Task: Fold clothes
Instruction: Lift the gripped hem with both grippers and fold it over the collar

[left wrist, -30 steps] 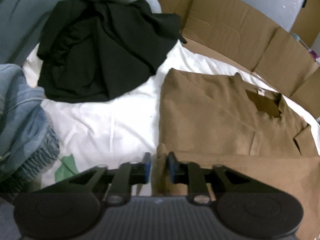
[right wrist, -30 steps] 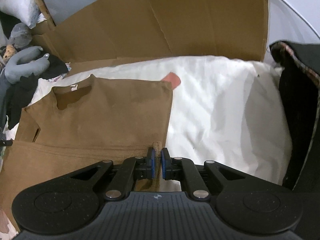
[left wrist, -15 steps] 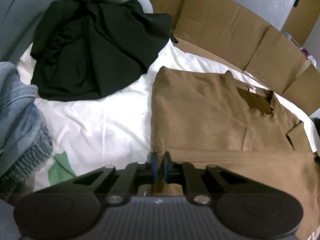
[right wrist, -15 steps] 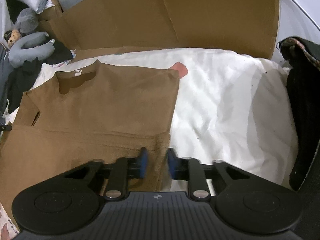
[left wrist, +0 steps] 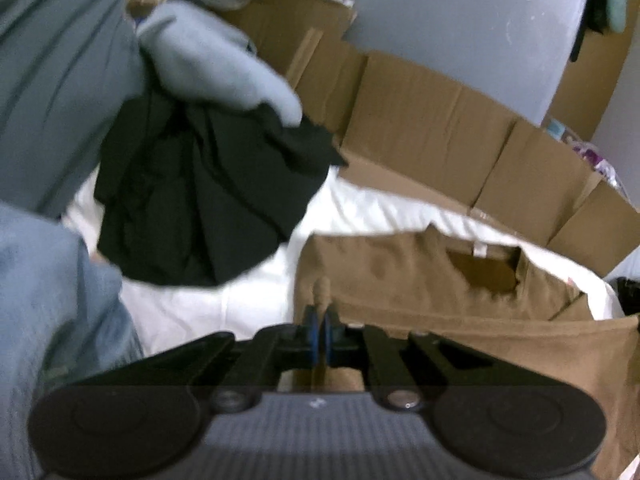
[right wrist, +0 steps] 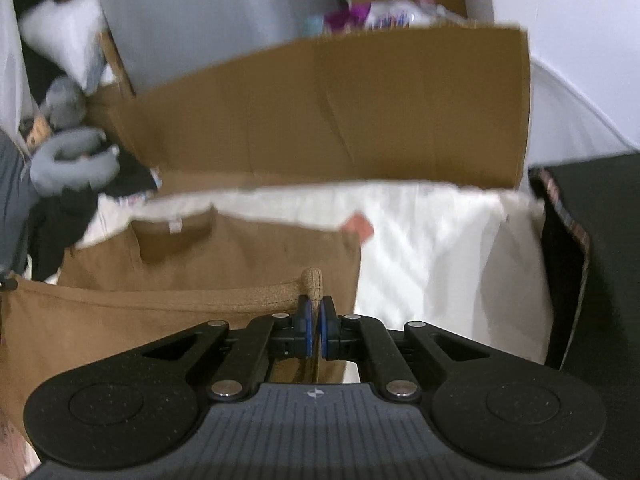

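A brown shirt (left wrist: pixel 400 276) lies flat on the white sheet (left wrist: pixel 192 308), neckline at the far end. In the left wrist view my left gripper (left wrist: pixel 320 330) pinches the shirt's near left hem corner, jaws closing tight with a nub of fabric poking up between the blue pads. In the right wrist view my right gripper (right wrist: pixel 315 322) grips the near right hem corner of the brown shirt (right wrist: pixel 240 256) the same way, jaws closing on it. The hem edge hangs lifted and stretched between both grippers.
A black garment (left wrist: pixel 208 200) and blue jeans (left wrist: pixel 48 300) lie left of the shirt. Cardboard panels (left wrist: pixel 420 120) (right wrist: pixel 320 112) stand along the far side. A dark object (right wrist: pixel 592 260) borders the white sheet (right wrist: pixel 440 248) on the right. A grey plush (right wrist: pixel 72 160) sits far left.
My left jaws closed on the hem corner. My right jaws loosened briefly, then shut on theirs again. Both grippers rose, lifting the near hem off the sheet.
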Tool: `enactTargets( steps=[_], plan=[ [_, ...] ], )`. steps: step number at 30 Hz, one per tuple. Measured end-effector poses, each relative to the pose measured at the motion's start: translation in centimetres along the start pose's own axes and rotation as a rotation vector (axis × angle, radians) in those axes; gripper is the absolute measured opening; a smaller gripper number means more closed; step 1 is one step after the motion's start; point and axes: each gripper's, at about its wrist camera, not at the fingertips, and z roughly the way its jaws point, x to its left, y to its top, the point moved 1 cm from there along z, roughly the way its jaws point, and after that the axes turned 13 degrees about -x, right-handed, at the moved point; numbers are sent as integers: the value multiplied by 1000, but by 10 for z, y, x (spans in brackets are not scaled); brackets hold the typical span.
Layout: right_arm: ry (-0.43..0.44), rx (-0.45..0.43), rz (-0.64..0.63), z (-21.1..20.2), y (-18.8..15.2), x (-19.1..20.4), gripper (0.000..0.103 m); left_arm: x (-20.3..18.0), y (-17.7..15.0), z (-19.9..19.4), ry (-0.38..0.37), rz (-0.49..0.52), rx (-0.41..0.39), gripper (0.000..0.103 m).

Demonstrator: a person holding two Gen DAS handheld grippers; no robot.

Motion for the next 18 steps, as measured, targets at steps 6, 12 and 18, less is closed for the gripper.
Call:
enactTargets(
  steps=[6,12,18],
  plan=[
    [-3,-58,-27,2,32,4,3,-6,28,8,2,19,-53,3],
    [-7,-73,-53,21,53,8,3,-8,48,27,16,63,-67,3],
    [-17,-87,-69,42,68,11,3,-8,59,47,33,84,-73,3]
  ],
)
